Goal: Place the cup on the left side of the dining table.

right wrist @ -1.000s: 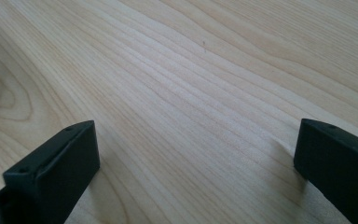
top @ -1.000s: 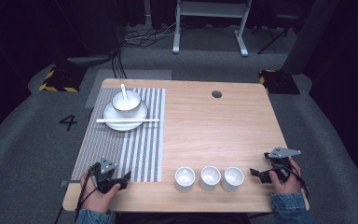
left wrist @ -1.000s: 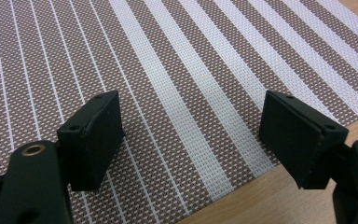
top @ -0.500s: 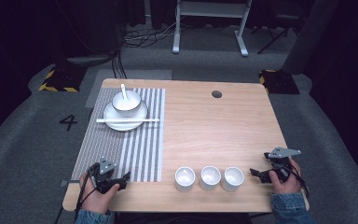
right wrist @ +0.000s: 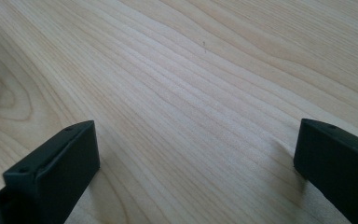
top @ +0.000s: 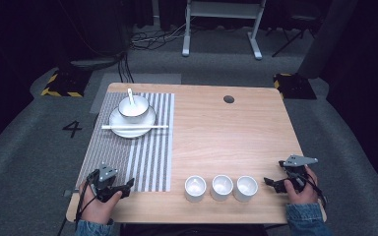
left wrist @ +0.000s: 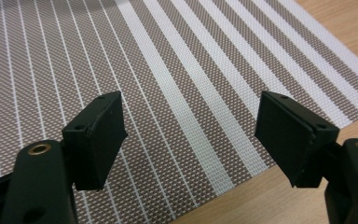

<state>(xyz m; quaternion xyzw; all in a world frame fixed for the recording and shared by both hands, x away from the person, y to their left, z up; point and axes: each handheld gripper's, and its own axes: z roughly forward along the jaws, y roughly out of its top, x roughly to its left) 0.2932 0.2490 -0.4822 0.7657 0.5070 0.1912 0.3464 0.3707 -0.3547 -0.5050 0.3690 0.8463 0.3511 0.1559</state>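
You're resting both grippers at the near edge, left gripper [top: 112, 186] jaws apart over the mat [top: 142, 157], right gripper [top: 288, 181] jaws apart on bare table [top: 226, 137], nothing started, probably reaching next for the cups [top: 221, 187] between them

Wooden table [top: 226, 142] with dark round grommet hole [top: 229, 99] near far edge. Striped placemat [top: 142, 162] covers left part. On its far end, white plate [top: 130, 129] bearing bowl [top: 133, 108] with spoon [top: 130, 96] inside; chopsticks [top: 135, 127] lie across plate's near side. Three white cups [top: 221, 187] in row near front edge. Floor marked "4" [top: 72, 129].
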